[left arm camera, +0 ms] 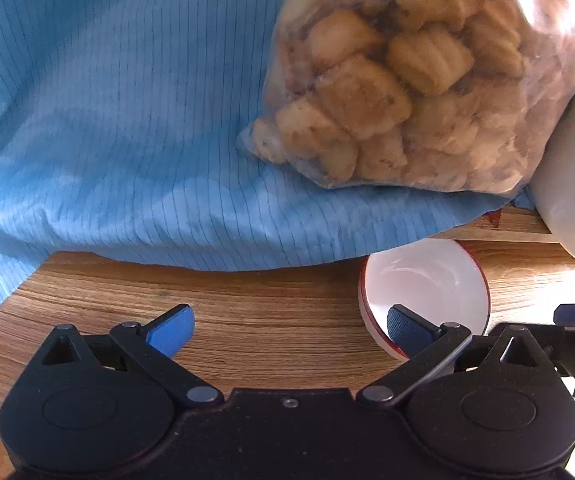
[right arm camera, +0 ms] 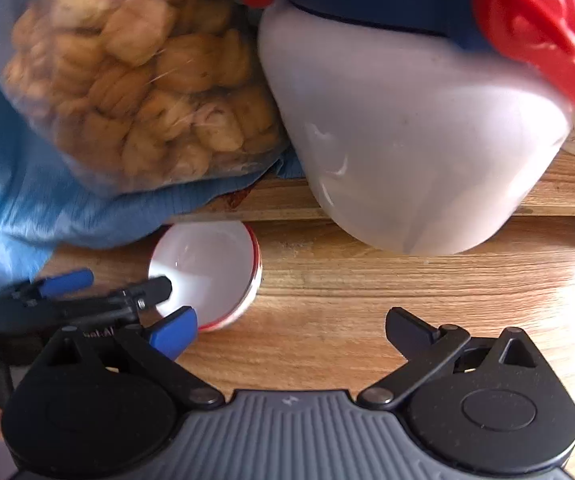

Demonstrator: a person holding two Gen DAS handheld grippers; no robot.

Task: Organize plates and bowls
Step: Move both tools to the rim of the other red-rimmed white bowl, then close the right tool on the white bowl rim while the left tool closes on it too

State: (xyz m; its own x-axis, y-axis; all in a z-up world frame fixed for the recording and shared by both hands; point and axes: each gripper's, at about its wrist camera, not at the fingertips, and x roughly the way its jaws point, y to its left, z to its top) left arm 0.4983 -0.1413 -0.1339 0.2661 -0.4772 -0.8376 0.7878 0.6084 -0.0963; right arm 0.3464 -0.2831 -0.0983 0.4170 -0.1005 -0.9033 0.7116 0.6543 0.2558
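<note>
At the far left a blue cloth (left arm camera: 107, 120) is draped over the wooden table (left arm camera: 247, 328), with a bag of fried snacks (left arm camera: 399, 80) resting on it. The left gripper (left arm camera: 289, 330) is held wide, empty. The red-rimmed white bowl (right arm camera: 207, 268) is found between both grippers; the right gripper (right arm camera: 291, 330) is wide too. The white jug (right arm camera: 407, 132) overhangs, so the bowl may be knocked against it when lifted.

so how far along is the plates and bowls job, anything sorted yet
Nothing looks sorted yet. The only dish in view is one white bowl with a red rim, sitting on the wooden table by the blue cloth. In hand: the left gripper is open with one finger over the bowl's rim, not closed on it. The right gripper is open and empty. Left: grasp and place the bowl; no plates visible.
</note>
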